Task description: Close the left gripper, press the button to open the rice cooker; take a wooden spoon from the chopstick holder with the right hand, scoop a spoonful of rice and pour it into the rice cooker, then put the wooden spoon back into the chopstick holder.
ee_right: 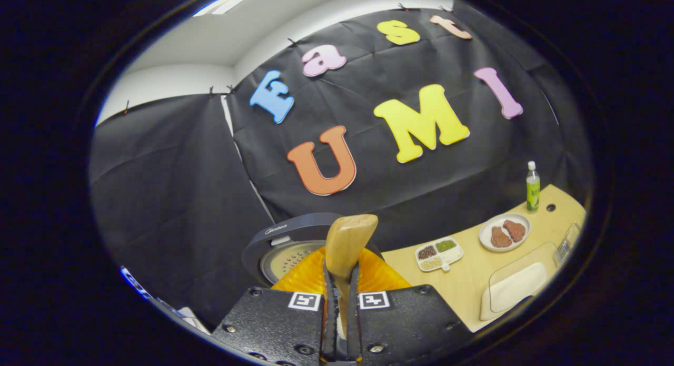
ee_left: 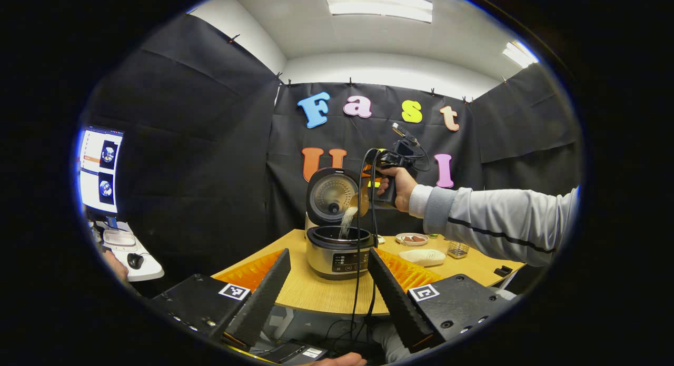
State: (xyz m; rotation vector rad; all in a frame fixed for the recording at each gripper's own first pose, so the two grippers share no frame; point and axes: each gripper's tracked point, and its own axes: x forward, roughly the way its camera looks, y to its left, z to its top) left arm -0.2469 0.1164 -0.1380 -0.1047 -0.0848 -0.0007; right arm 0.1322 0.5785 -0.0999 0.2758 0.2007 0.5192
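- In the left gripper view, the left gripper (ee_left: 329, 282) is closest to us. Its two fingers are spread wide apart and pinch nothing.
- It hangs in front of the near edge of the wooden table (ee_left: 326, 295), and the rice cooker (ee_left: 337, 250) shows in the gap between the fingers.
- The rice cooker sits on the table, past the near edge. Its lid (ee_left: 330, 195) stands straight up behind the pot, so the pot is open.
- A thin stream of white rice (ee_left: 347, 221) falls into the pot.
- Just above the rice cooker, a bit to its right, is the tipped wooden spoon (ee_left: 360, 203). The rice runs off it.
- The right gripper (ee_left: 387, 179) holds the spoon there. A hand (ee_left: 403, 187) in a grey sleeve (ee_left: 495, 221) grips it, reaching in from the right of the rice cooker.
- In the right gripper view, the right gripper (ee_right: 341, 308) has its fingers pressed onto the spoon's handle. The wooden spoon (ee_right: 347, 242) sticks up in front, with the cooker's lid (ee_right: 284, 245) just behind it.
- To the right of the rice cooker lies a clear box of rice (ee_right: 516, 289).
- Farther right and back are a small tray of beans (ee_right: 438, 254), a white plate (ee_right: 504, 231) with brown food, and a green bottle (ee_right: 533, 189).
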